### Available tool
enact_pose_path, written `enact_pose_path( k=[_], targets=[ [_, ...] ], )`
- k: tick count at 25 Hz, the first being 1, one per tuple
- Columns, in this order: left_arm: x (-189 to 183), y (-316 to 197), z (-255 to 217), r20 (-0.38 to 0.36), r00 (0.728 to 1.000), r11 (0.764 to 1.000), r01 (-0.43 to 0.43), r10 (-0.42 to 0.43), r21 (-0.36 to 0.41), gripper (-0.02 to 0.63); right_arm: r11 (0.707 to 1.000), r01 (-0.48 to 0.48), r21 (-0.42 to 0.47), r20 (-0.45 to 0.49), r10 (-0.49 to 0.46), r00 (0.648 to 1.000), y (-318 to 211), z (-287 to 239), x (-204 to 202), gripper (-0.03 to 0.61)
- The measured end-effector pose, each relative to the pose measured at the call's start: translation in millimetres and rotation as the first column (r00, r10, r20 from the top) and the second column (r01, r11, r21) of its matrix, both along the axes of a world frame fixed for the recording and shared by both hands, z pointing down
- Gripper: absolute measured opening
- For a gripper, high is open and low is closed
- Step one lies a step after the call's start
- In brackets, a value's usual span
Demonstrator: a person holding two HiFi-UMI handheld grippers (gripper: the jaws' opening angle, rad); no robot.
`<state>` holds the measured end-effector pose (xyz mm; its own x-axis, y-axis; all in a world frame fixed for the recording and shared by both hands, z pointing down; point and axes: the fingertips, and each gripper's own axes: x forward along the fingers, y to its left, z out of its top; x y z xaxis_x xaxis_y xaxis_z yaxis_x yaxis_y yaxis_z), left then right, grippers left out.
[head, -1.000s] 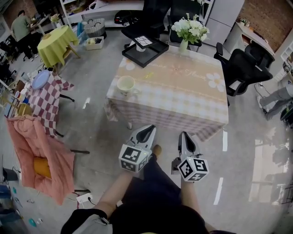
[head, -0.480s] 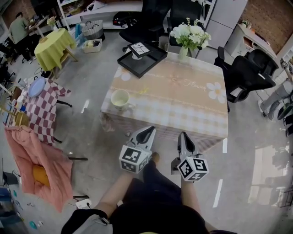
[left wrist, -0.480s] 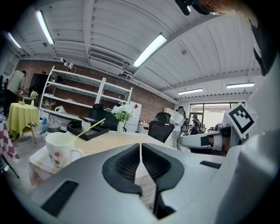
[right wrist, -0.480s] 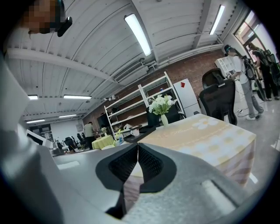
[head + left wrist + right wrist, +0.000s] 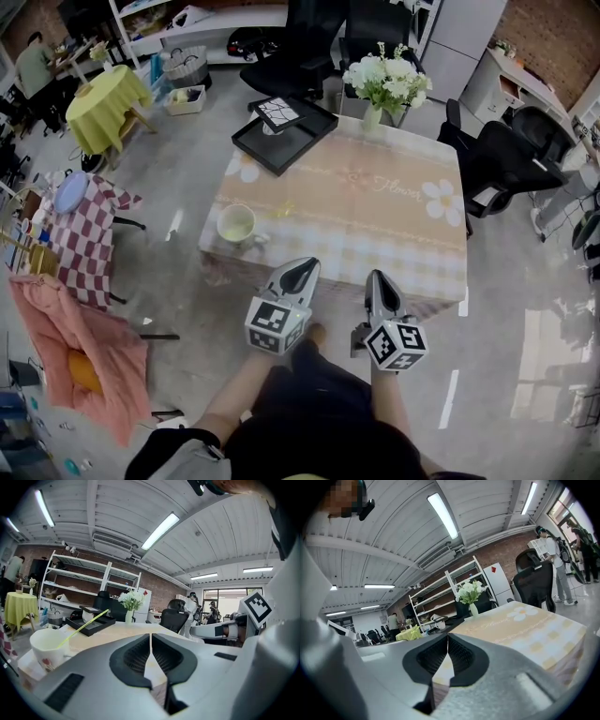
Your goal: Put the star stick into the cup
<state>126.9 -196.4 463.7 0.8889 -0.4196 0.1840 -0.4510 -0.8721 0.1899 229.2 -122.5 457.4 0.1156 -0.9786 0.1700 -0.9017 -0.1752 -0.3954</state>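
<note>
A cream cup (image 5: 235, 224) stands near the left front corner of the table with the beige flowered cloth (image 5: 375, 216). The thin yellow star stick (image 5: 280, 211) lies on the cloth just right of the cup. In the left gripper view the stick (image 5: 86, 625) runs slantwise past the cup (image 5: 47, 646). Whether they touch I cannot tell. My left gripper (image 5: 300, 272) (image 5: 151, 637) and right gripper (image 5: 377, 278) (image 5: 448, 639) hang side by side in front of the table's near edge. Both are shut with nothing in them.
A black tray (image 5: 281, 131) holding a white item sits at the table's far left corner, a vase of white flowers (image 5: 384, 80) at the far edge. Black office chairs (image 5: 502, 150) stand right and behind. A checkered table (image 5: 89, 225) and pink-draped chair (image 5: 75, 337) stand left.
The table, cup and stick have drawn nearer to me and lower in the head view. Both grippers keep their place in the view and stay shut.
</note>
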Motion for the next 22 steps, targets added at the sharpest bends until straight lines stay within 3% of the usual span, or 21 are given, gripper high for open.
enact_pose_path(
  k=[22],
  targets=[
    [48,-64,19,0.029,0.999,1.000,0.024,-0.024,-0.010,0.021,0.997,0.071,-0.019,0.029,-0.071,0.997,-85,17,45,0.005]
  ],
)
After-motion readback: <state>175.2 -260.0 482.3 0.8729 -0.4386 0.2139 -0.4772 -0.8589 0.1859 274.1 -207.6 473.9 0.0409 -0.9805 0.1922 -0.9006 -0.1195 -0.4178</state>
